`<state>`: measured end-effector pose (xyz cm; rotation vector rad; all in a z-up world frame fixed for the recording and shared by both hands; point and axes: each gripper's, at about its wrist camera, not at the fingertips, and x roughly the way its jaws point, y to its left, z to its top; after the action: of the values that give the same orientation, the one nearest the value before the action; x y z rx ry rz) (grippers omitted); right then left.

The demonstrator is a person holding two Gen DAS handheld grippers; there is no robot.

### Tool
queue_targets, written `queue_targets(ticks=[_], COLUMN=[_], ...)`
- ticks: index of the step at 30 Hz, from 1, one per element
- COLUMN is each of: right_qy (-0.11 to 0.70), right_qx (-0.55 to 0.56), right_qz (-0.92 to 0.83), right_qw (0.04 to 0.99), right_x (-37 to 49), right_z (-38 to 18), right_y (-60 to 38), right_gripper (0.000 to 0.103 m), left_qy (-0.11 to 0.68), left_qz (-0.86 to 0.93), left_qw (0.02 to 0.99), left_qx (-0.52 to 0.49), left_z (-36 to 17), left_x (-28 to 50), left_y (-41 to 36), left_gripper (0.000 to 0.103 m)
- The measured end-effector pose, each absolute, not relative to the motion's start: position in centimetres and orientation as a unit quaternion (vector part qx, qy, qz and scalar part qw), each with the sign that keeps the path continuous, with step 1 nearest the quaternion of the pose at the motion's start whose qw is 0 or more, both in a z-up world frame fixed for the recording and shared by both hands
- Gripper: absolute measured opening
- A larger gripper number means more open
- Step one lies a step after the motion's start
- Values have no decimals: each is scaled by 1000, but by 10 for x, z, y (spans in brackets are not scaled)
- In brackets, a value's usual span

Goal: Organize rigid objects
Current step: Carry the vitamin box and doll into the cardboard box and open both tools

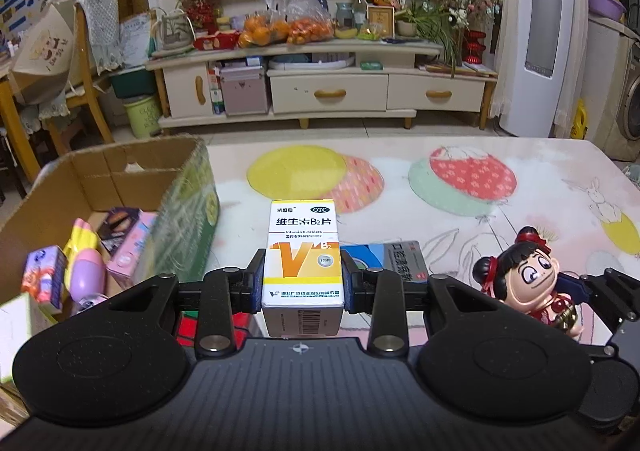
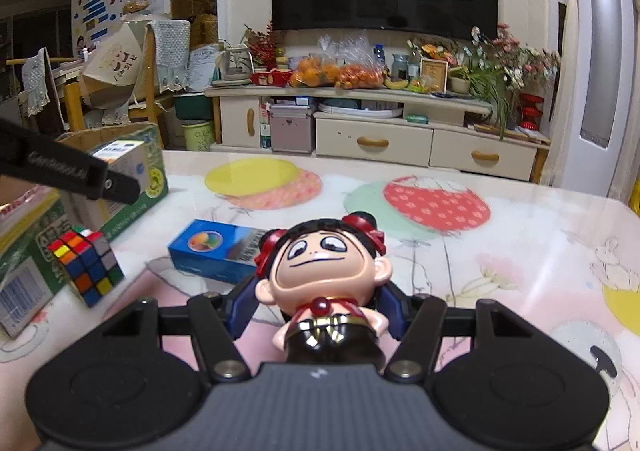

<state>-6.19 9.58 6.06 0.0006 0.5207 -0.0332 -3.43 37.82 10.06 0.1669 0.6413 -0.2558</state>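
Observation:
My left gripper [image 1: 303, 283] is shut on a white and yellow vitamin B2 box [image 1: 303, 251], held above the table just right of the open cardboard box [image 1: 120, 163]. My right gripper [image 2: 316, 303] is shut on a doll figurine [image 2: 324, 271] with black hair and red buns; it also shows in the left wrist view [image 1: 528, 275]. A blue box [image 2: 216, 251] lies on the table ahead of the doll, and a Rubik's cube [image 2: 86, 263] sits by the cardboard box. The left gripper's arm [image 2: 72, 171] crosses the right wrist view at left.
The cardboard box holds several small packages and a pink and purple toy [image 1: 86, 267]. The table has a floral cover [image 2: 440, 211]. Beyond it stand a TV cabinet [image 1: 328, 91] and chairs [image 1: 80, 91]. A flat carton [image 2: 24, 291] lies at the table's left edge.

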Motion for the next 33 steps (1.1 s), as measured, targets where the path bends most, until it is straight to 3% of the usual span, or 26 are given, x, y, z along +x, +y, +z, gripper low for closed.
queue_targets(ticks=[33], right_qy=[219], right_qx=[-29], right_qz=[34], right_qw=[975], right_x=[-70], right_z=[119], right_y=[194], right_gripper=[62], left_qy=[259], left_qz=[-86], left_qw=[962], left_qx=[8], left_z=[157], left_x=[-40], left_y=[470], left_gripper=[42])
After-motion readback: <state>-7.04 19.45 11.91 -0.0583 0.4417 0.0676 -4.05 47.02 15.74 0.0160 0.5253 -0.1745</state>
